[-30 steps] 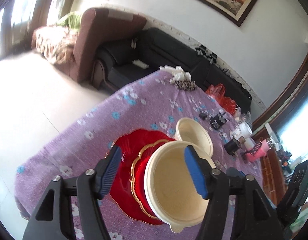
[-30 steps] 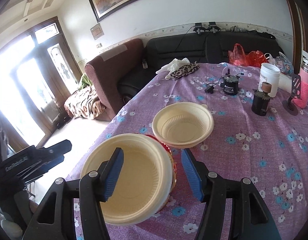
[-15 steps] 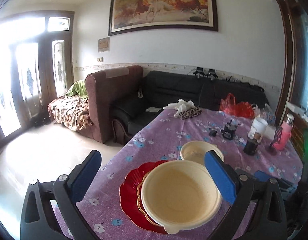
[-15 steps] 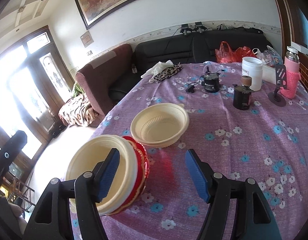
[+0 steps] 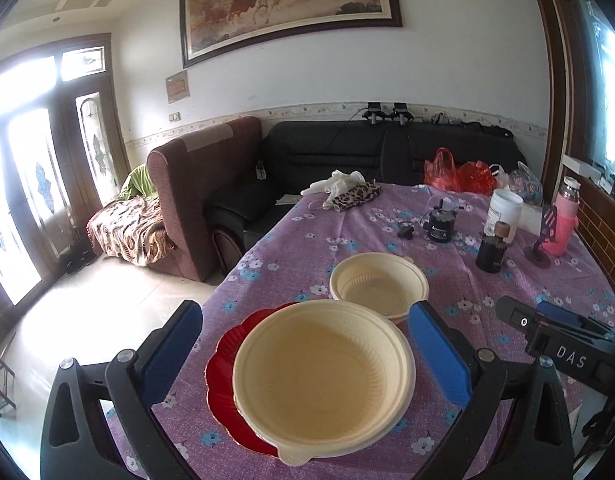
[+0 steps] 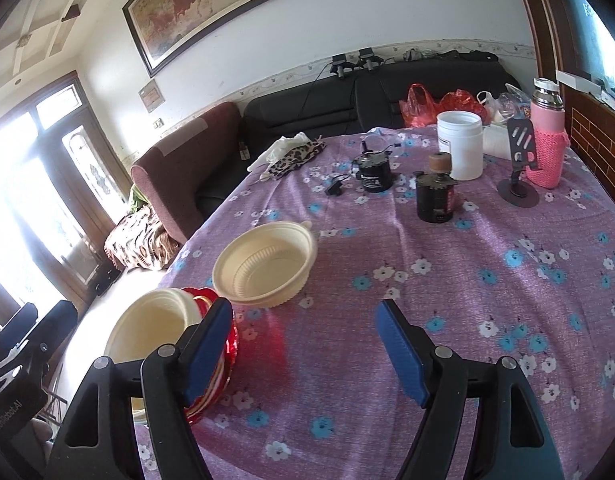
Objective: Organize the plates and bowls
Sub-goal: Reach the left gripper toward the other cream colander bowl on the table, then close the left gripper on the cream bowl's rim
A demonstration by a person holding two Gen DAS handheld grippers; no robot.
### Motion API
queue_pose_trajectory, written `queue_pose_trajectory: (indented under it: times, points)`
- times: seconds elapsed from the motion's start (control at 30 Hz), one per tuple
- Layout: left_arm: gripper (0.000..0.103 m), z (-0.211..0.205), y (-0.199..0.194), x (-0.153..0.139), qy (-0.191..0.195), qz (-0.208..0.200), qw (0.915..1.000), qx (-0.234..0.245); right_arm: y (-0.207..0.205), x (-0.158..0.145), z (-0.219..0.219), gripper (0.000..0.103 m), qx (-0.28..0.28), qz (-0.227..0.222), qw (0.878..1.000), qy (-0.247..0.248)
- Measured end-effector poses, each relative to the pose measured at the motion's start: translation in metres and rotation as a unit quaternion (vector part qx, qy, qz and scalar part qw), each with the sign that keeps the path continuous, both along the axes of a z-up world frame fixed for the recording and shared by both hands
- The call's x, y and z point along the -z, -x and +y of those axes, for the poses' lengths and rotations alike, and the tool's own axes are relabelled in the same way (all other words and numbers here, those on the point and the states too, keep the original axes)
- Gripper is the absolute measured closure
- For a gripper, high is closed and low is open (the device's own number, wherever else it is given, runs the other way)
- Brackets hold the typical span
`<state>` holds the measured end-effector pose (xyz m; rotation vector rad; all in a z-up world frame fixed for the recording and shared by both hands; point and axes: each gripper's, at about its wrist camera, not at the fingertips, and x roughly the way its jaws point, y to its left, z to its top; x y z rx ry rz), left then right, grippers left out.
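Two cream bowls on purple floral tablecloth [image 5: 387, 236]. Large bowl [image 5: 321, 382] sits on red plate [image 5: 223, 376] at near table edge; small bowl [image 5: 379, 288] rests directly on cloth just behind it, rims close, contact unclear. Left gripper [image 5: 303, 356] spread wide, blue pads either side of large bowl, not touching it. Right gripper [image 6: 305, 350] spread wide, nothing between pads; left pad overlaps plate stack in view. Far end of table: white jar [image 6: 459, 150], dark motor [image 6: 435, 196], pink bottle [image 6: 545, 144].
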<state>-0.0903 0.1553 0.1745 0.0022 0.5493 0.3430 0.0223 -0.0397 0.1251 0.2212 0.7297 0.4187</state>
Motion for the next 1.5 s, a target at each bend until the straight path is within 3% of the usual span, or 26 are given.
queue_pose_trajectory:
  times: [0.33, 0.83, 0.93, 1.03, 1.17, 1.27, 1.43, 1.5]
  points:
    - [0.0, -0.009, -0.027, 0.003, -0.015, 0.029, 0.9992, 0.024, -0.022, 0.005, -0.016, 0.024, 0.015, 0.011, 1.0, -0.004]
    - [0.0, 0.021, -0.061, -0.008, 0.04, 0.062, 0.9961, 0.048, -0.05, 0.017, -0.012, 0.024, 0.016, 0.03, 0.999, 0.0]
    - [0.0, 0.027, -0.064, -0.008, 0.066, 0.064, 0.9939, 0.061, -0.054, 0.014, -0.012, 0.024, 0.017, 0.027, 0.999, 0.008]
    - [0.0, 0.038, -0.071, -0.013, 0.119, 0.065, 0.9875, 0.08, -0.06, 0.008, -0.011, 0.024, 0.02, 0.021, 0.999, 0.015]
    - [0.0, 0.061, -0.102, -0.017, 0.207, 0.095, 0.9693, 0.092, -0.075, 0.002, -0.01, 0.024, 0.028, 0.019, 0.999, 0.021]
    - [0.0, 0.075, -0.132, -0.014, 0.249, 0.123, 0.9567, 0.087, -0.087, 0.004, -0.009, 0.024, 0.029, 0.031, 0.999, 0.006]
    - [0.0, 0.079, -0.181, -0.002, 0.23, 0.17, 0.9554, 0.073, -0.105, 0.017, 0.003, 0.024, 0.022, 0.058, 0.998, -0.02]
    - [0.0, 0.081, -0.203, 0.013, 0.241, 0.201, 0.9468, 0.072, -0.111, 0.025, 0.013, 0.024, 0.015, 0.07, 0.997, -0.032]
